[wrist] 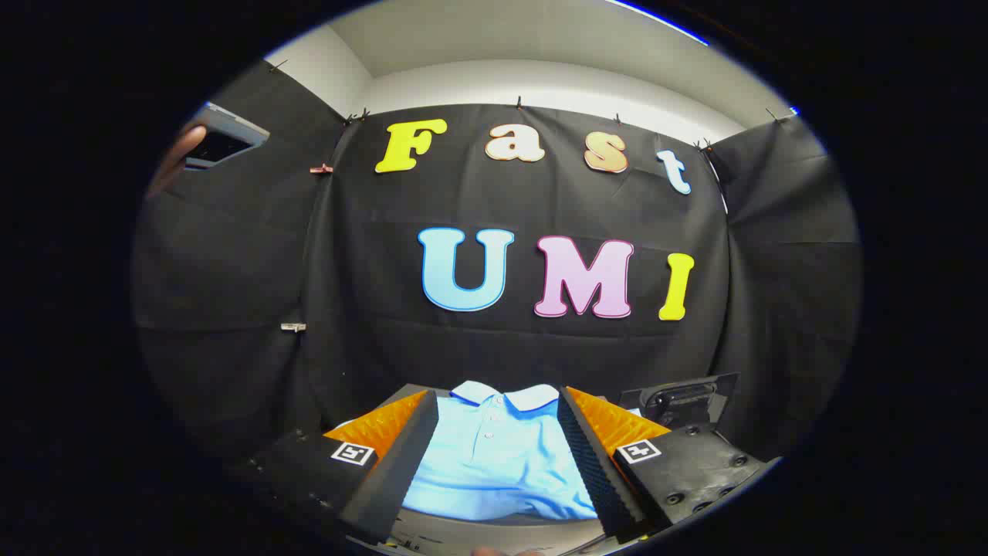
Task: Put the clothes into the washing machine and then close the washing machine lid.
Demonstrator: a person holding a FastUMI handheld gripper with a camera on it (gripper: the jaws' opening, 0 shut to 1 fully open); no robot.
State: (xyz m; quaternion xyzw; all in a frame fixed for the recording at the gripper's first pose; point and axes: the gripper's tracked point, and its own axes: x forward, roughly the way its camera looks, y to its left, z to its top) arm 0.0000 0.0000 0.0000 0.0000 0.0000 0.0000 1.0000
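Gripper view: fingers spread wide, gripping nothing, flank the folded blue polo shirt lying between them.

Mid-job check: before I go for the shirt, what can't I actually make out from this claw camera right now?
- Shirt: its sleeves and sides are hidden behind the two fingers; the hem is cut off low down.
- Claw: open, fingers on either side of the shirt; whether they touch it cannot be told.
- Washing machine: only a dark part beyond the fingers could be it; drum and lid state are unreadable.
- Hand with a device, far off: too small to tell.
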